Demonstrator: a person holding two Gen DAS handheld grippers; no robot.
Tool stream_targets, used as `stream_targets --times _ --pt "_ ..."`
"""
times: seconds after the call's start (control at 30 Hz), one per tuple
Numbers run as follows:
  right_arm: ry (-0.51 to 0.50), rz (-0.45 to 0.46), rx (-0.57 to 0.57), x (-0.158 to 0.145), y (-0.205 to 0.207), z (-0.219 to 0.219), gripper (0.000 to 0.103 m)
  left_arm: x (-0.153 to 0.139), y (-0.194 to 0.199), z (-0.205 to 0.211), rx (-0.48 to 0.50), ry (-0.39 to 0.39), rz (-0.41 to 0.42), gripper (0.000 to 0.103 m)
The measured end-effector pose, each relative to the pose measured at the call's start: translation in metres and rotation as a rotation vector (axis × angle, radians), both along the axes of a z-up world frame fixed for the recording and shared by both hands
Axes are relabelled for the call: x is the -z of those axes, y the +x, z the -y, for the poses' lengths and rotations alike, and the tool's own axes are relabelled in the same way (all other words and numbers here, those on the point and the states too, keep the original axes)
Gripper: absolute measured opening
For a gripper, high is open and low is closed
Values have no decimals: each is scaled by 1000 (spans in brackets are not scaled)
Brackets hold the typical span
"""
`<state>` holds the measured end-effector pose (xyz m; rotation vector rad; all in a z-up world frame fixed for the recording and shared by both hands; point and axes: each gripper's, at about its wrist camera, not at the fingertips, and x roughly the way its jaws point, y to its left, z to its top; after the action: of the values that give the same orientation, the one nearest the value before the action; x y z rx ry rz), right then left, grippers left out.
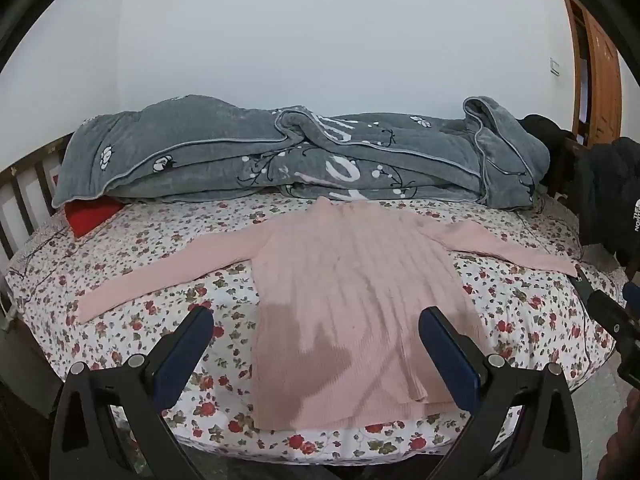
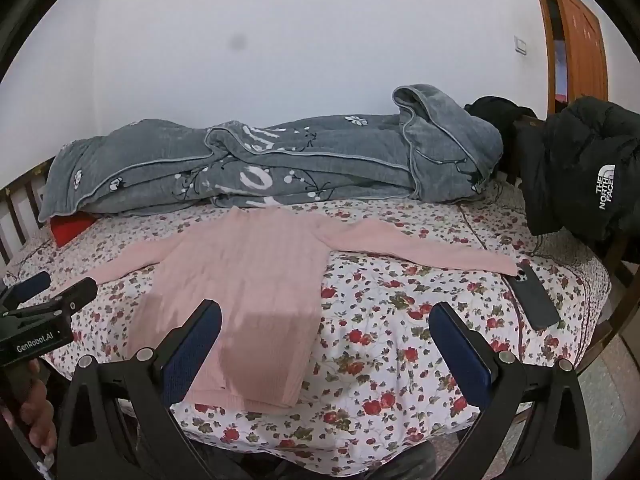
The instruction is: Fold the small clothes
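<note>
A pink sweater (image 1: 352, 280) lies flat in the middle of the frame on the flowery bed (image 1: 140, 280), both sleeves spread wide. No fold is made yet, so I think all the folding is left to do. The left tongs (image 1: 316, 344) stand wide apart with nothing in them, low in the frame. The right tongs (image 2: 326, 338) are wide apart and empty too. A gray blanket (image 1: 280, 160) sits behind. The sweater's collar is hard to make out. A phone (image 2: 534, 296) lies at the right.
</note>
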<state>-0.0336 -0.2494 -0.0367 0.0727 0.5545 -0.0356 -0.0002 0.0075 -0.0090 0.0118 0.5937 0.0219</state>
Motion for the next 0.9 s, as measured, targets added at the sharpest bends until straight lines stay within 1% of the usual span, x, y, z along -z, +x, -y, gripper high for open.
stream_targets --times 0.9 --pt "-2 14 4 -4 -4 -4 102 -4 -6 -6 3 -20 21 103"
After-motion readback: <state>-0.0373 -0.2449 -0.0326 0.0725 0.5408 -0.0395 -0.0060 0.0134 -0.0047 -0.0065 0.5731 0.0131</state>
